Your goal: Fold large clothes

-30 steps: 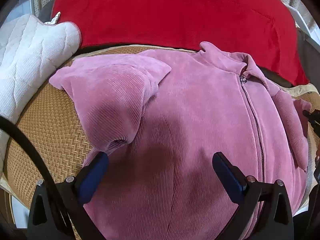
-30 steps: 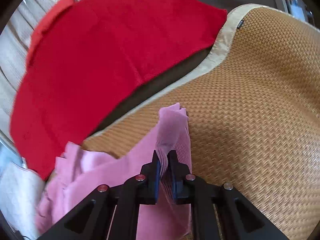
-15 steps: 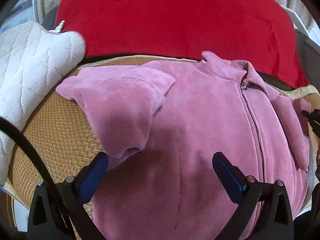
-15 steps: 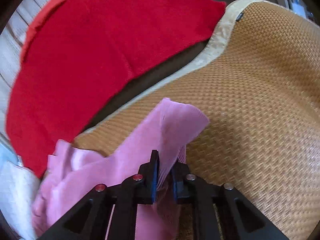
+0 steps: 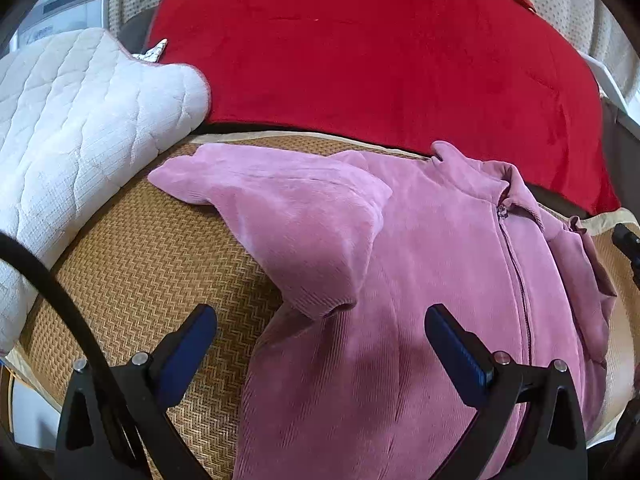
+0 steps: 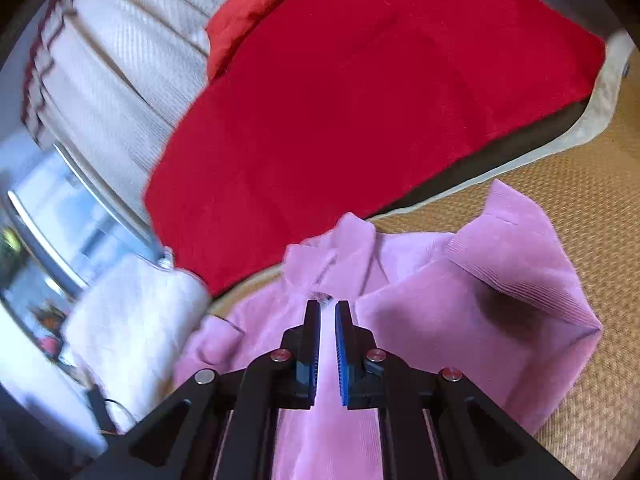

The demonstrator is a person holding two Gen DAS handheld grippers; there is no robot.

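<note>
— Pink corduroy zip jacket [image 5: 420, 280]?
— Spread on woven tan mat [image 5: 152, 264], both sleeves folded across front.
— Left gripper [image 5: 320, 336]?
— Spread wide, hovering, gripping nothing.
— Right gripper [image 6: 327, 344]?
— Nearly clenched, nothing pinched.

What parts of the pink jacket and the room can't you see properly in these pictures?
- pink jacket bottom hem: left wrist view, cut off by the picture's lower edge and the left gripper.
- Lower zipper: same view, hidden behind one gripper finger.
- Things beside the white cushion: right wrist view, too blurred.
- Jacket front: right wrist view, covered by the right gripper.
</note>
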